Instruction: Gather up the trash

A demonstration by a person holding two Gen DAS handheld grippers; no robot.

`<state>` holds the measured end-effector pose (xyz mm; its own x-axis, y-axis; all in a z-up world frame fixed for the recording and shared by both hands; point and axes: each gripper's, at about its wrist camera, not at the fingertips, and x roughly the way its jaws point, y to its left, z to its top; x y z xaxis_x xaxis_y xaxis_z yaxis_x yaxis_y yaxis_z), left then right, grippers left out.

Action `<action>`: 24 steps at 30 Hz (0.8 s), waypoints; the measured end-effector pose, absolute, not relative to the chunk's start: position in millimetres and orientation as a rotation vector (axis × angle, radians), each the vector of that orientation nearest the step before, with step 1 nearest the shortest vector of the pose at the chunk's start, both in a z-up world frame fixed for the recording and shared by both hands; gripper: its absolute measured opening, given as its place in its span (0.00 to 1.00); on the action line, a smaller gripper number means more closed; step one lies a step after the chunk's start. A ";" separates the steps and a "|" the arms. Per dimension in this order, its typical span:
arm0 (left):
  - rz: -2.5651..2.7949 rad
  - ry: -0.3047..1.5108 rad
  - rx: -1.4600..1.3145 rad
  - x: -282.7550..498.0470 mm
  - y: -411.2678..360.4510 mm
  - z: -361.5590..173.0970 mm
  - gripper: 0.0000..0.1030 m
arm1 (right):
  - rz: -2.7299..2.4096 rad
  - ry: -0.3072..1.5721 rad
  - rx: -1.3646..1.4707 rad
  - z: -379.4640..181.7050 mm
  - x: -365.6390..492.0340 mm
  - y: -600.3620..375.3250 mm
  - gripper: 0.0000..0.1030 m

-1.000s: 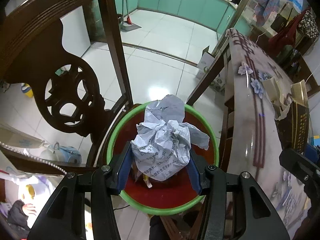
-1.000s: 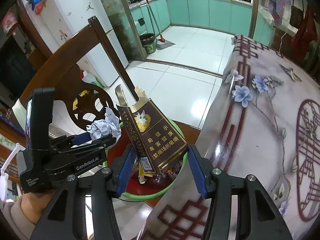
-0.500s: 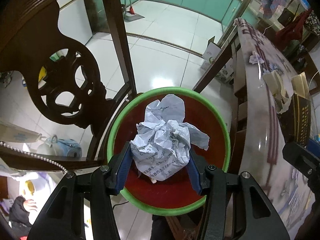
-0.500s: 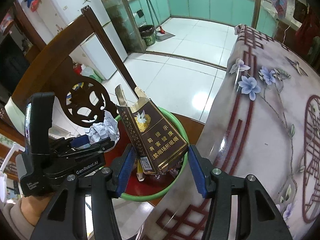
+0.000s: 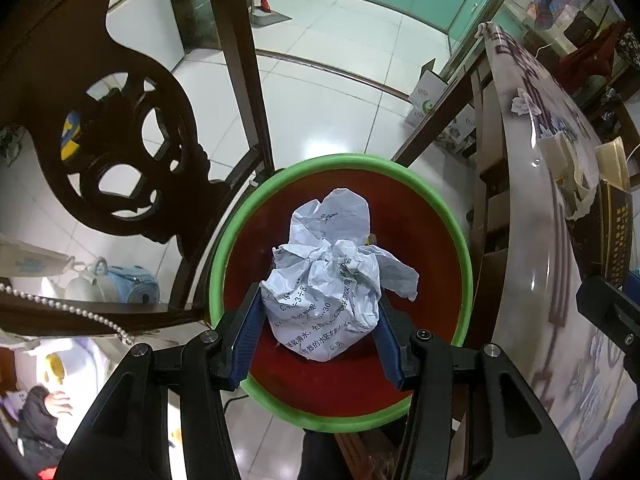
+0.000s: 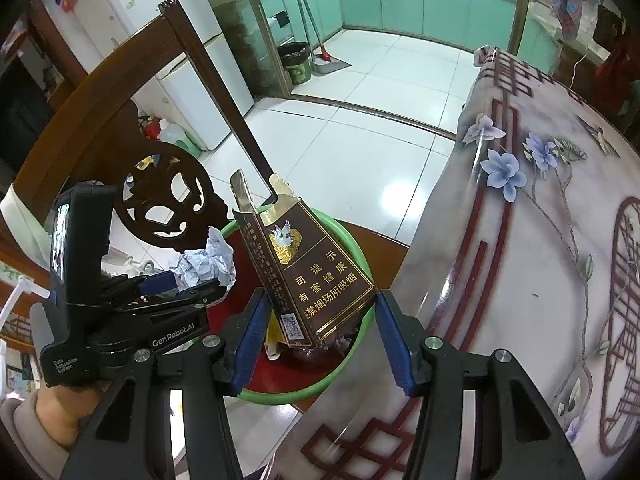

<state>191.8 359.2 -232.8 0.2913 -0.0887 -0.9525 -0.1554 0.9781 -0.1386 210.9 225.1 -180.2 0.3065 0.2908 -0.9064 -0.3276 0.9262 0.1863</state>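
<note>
A crumpled ball of printed white paper (image 5: 328, 280) is clamped between the blue pads of my left gripper (image 5: 318, 338), directly above a red bin with a green rim (image 5: 340, 160). My right gripper (image 6: 316, 332) is shut on a brown and gold cigarette carton (image 6: 308, 268) with a torn-open top, held over the same bin's green rim (image 6: 356, 354). In the right wrist view the left gripper (image 6: 192, 288) with its paper ball (image 6: 206, 264) sits just left of the carton. Some scraps lie at the bin's bottom, mostly hidden.
A dark carved wooden chair (image 5: 120, 152) stands close on the left of the bin. The table with a flowered cover (image 6: 540, 240) rises on the right, its edge beside the bin. White tiled floor (image 6: 360, 148) stretches toward teal kitchen cabinets, with a broom and a second bin far back.
Both grippers have sunk toward the bin, which now looks larger and fills more of the left wrist view. Paper ball and carton stay gripped as before.
</note>
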 end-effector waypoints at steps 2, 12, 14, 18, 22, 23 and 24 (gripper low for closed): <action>0.047 1.290 -0.232 192.8 360.3 -236.3 0.47 | 0.410 1.192 -0.038 -181.1 211.4 225.4 0.50; 0.061 1.302 -0.237 193.7 363.9 -239.8 0.55 | 0.412 1.172 -0.040 -180.0 211.5 226.5 0.52; 0.067 1.297 -0.236 194.0 364.8 -238.6 0.58 | 0.408 1.173 -0.039 -180.1 211.6 226.3 0.52; 0.077 1.290 -0.227 194.0 364.5 -235.9 0.65 | 0.403 1.166 -0.034 -179.3 211.9 224.6 0.54; 0.095 1.263 -0.216 190.4 364.3 -227.2 0.75 | 0.397 1.138 -0.043 -171.9 208.0 222.0 0.57; 0.098 1.256 -0.212 189.5 363.5 -224.7 0.78 | 0.394 1.125 -0.046 -169.0 205.6 219.7 0.58; 0.101 1.249 -0.208 187.3 361.9 -221.1 0.79 | 0.390 1.116 -0.050 -166.3 203.5 217.4 0.61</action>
<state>187.3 361.9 -221.1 0.3152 -0.0372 -0.9483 -0.1890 0.9768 -0.1012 203.5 217.4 -166.3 0.3793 0.2798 -0.8820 -0.3299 0.9314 0.1537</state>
